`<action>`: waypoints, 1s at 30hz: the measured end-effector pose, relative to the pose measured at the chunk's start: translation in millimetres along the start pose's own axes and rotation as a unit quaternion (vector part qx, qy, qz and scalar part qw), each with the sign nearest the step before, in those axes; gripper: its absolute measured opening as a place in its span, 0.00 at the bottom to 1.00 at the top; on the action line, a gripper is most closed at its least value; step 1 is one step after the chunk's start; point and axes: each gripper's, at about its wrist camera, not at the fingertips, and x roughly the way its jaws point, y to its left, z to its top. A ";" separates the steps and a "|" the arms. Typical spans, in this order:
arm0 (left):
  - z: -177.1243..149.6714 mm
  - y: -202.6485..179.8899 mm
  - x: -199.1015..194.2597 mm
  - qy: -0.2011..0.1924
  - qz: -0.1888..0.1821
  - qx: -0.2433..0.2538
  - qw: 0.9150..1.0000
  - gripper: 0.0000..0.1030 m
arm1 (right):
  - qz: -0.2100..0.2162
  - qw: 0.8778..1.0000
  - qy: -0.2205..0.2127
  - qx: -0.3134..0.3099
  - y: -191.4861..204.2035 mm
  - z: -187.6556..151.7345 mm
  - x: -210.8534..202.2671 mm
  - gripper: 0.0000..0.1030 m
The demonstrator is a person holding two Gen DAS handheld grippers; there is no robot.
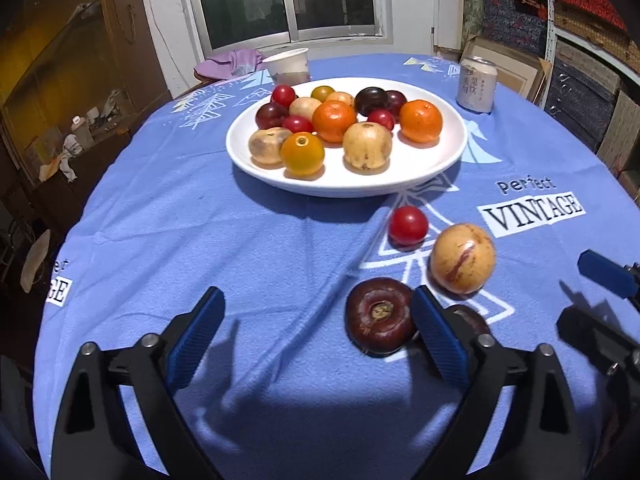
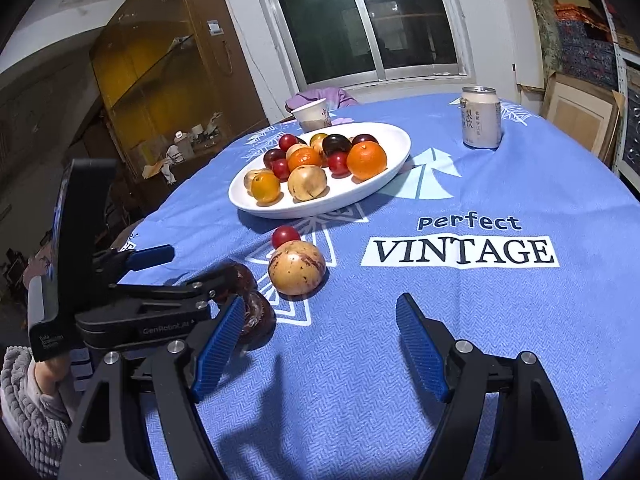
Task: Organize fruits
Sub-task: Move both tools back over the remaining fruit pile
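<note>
A white plate [image 1: 404,184] [image 2: 328,208] at the middle of the table holds several oranges, red, dark and tan fruits. On the blue cloth in front of it lie a small red fruit [image 1: 408,226] [image 2: 285,236], a tan fruit [image 1: 462,258] [image 2: 296,266] and two dark maroon fruits. One maroon fruit [image 1: 380,320] [image 2: 240,276] sits between the wide jaws of my left gripper [image 1: 316,320] [image 2: 198,264], close against the right pad and far from the left one. The other maroon fruit [image 1: 470,320] [image 2: 258,316] lies just outside that finger. My right gripper [image 2: 320,340] stands open over bare cloth, with nothing between its fingers.
A drink can [image 1: 478,84] [image 2: 480,118] stands at the back right, and a paper cup [image 1: 288,65] [image 2: 312,114] behind the plate. A sleeve [image 2: 28,412] shows at the lower left. A cabinet, a window and shelves ring the round table.
</note>
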 end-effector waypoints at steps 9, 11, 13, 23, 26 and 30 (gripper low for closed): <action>-12.7 22.2 -22.0 -0.034 0.049 0.004 0.998 0.93 | 0.004 1.000 0.000 0.002 -1.2 0.5 0.6 0.76; -8.5 13.5 -26.3 -0.044 0.031 0.017 0.998 0.93 | 0.004 1.000 -0.001 0.005 -1.5 0.5 0.5 0.76; -6.6 1.5 -26.3 -0.046 0.018 0.040 0.998 0.93 | 0.004 1.000 -0.001 0.007 -2.4 0.5 0.5 0.76; -3.5 -14.4 -5.4 -0.005 -0.053 0.055 0.997 0.52 | 0.007 1.000 -0.003 0.009 -4.3 0.1 -0.6 0.77; -4.8 -17.1 -6.2 0.000 -0.077 0.046 0.996 0.43 | 0.009 1.000 -0.004 0.010 -4.8 0.0 -0.8 0.77; -5.6 -23.7 -1.4 0.007 -0.070 0.048 0.996 0.43 | 0.009 1.000 -0.003 0.011 -4.9 0.0 -0.8 0.77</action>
